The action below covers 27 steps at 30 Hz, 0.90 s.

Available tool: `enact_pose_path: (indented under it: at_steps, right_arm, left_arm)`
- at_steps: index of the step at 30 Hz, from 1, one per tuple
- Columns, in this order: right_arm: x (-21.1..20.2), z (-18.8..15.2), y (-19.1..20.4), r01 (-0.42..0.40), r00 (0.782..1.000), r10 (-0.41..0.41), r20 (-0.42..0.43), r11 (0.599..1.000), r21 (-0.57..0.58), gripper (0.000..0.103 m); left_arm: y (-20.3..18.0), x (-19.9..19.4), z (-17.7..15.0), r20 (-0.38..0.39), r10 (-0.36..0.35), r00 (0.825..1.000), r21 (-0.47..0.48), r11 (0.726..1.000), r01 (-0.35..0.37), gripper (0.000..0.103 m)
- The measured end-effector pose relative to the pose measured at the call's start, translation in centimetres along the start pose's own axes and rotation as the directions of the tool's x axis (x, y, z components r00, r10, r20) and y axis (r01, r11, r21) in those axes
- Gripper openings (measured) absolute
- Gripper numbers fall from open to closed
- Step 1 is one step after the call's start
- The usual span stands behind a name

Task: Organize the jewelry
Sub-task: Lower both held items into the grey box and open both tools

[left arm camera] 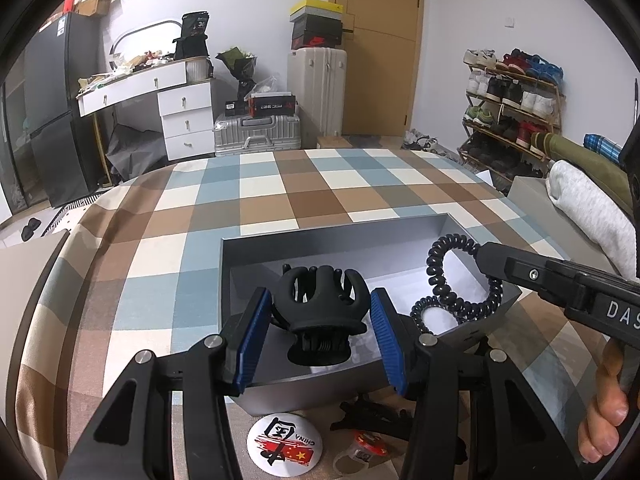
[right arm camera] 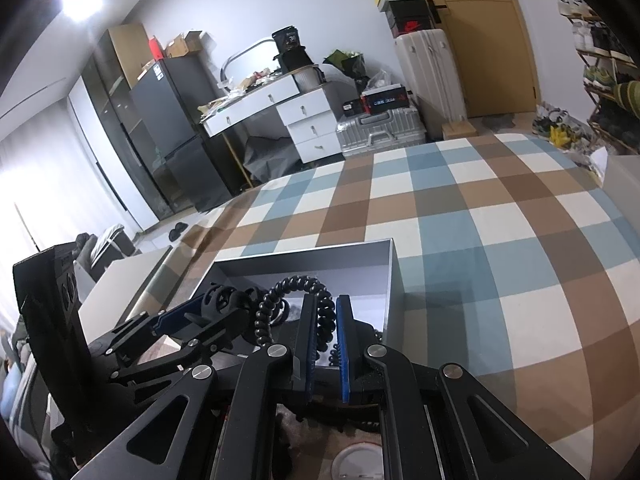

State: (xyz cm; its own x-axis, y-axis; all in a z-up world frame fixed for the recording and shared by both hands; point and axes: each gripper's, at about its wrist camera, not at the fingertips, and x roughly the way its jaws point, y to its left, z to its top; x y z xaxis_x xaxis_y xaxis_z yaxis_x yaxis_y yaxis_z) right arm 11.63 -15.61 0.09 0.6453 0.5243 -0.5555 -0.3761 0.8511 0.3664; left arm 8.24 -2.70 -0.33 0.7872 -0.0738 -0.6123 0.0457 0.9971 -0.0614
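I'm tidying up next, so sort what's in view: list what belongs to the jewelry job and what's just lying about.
Part of the job:
- grey box
- black hair claw between the left gripper fingers
- black coil hair tie held by the right gripper
- round badge
- second hair clip
- ring

Lying about:
- suitcase
- shoe rack
- fridge

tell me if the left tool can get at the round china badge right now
Probably not without backing off first. The left tool is over the grey box, fingers wide apart either side of the black claw clip. The badge lies on the checked cloth outside the box, below the tool's linkage.
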Motion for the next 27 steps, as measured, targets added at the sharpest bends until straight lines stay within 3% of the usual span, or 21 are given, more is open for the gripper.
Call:
enact_pose_path:
  at_steps: [21,27]
  right_arm:
    - [0.5,-0.16,0.07,0.012,1.0,-0.012,-0.019,1.0,0.004,0.009]
    - [-0.02,0.01,-0.04,0.002,1.0,-0.002,-0.019,1.0,0.006,0.013]
  left_arm:
    - [-0.44,0.41,-0.01,-0.003,-0.026,1.0,0.002,1.0,0.026,0.045]
    - [-0.23,-0.1,-0.02,-0.013,-0.046,0.999,-0.019,0.999,0.046,0.046]
